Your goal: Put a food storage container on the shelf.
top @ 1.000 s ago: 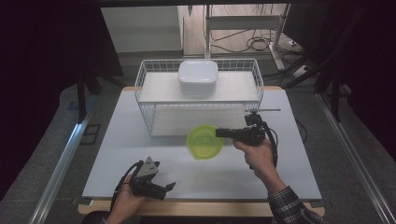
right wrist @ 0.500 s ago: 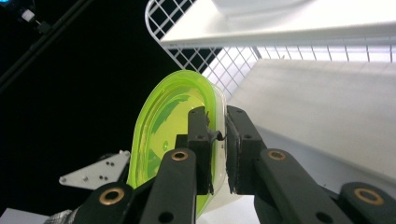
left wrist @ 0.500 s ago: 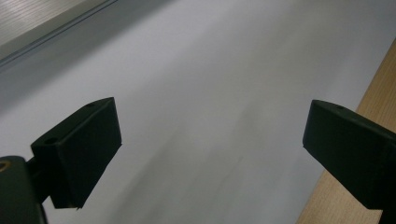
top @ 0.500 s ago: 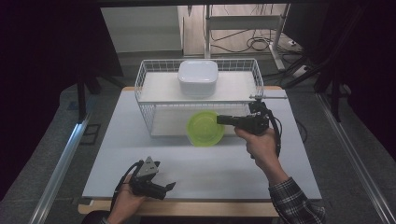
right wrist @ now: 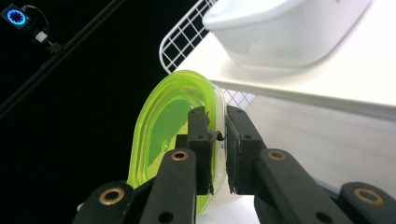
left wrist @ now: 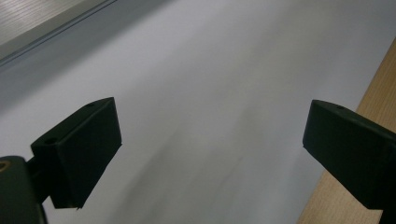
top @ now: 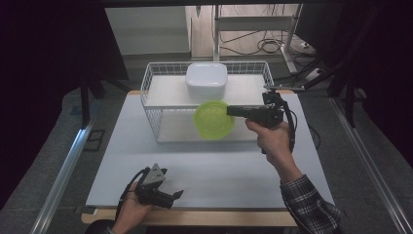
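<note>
A lime-green round bowl (top: pixel 213 119) hangs in the air just in front of the white wire rack (top: pixel 151 102), tilted on its side. My right gripper (top: pixel 231 111) is shut on its rim; the right gripper view shows the green bowl (right wrist: pixel 163 130) pinched between the two black jaws of that gripper (right wrist: pixel 218 135). A white lidded container (top: pixel 206 81) sits on the rack's upper shelf, also seen as the white container (right wrist: pixel 285 28). My left gripper (top: pixel 176 196) rests low near the table's front edge, jaws wide apart with nothing between its fingertips (left wrist: pixel 79 149).
The white table top (top: pixel 219 170) stretches between the rack and the wooden front edge (left wrist: pixel 359 102). The rack's shelf (right wrist: pixel 327 79) lies just beyond the bowl. Metal rails and cables run along the floor at both sides.
My right gripper has carried the green bowl up and toward the rack, from above the table's middle to the rack's front. The left gripper has stayed put.
</note>
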`<state>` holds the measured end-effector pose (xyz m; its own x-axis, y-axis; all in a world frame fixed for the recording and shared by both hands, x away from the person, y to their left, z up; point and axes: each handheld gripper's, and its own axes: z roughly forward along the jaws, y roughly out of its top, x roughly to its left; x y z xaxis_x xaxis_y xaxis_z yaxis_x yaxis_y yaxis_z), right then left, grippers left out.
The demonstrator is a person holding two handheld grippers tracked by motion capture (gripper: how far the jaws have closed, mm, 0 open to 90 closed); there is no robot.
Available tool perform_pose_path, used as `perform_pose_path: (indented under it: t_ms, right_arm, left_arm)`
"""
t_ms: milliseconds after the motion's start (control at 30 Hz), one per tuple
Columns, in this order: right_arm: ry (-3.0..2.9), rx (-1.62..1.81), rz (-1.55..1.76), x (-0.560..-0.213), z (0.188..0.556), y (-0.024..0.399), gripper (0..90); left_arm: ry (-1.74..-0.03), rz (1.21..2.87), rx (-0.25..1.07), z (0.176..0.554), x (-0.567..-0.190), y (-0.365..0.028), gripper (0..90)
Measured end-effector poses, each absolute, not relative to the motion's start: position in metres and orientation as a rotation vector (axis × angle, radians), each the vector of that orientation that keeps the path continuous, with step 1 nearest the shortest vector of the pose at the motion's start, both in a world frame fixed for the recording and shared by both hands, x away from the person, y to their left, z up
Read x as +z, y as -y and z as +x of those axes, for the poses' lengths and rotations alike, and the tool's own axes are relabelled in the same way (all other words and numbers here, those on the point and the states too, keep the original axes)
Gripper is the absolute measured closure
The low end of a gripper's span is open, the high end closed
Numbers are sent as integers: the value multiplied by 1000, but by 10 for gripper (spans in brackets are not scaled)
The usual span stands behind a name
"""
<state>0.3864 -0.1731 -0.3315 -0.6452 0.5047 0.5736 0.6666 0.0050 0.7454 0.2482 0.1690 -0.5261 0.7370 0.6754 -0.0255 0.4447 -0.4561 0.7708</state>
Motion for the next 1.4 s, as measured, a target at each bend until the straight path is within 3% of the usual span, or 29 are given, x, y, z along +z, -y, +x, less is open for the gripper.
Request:
perform_pose_path:
  t_ms: [867,1400]
  right_arm:
    - [2080,-1851,-1310,-269,422,153,814]
    - [2003,-1916,-1512,-256,463,129,814]
  left_arm:
    - [-843,2124,353,248,-526,-169,40]
    - [-834,2125,344,247,-526,-169,40]
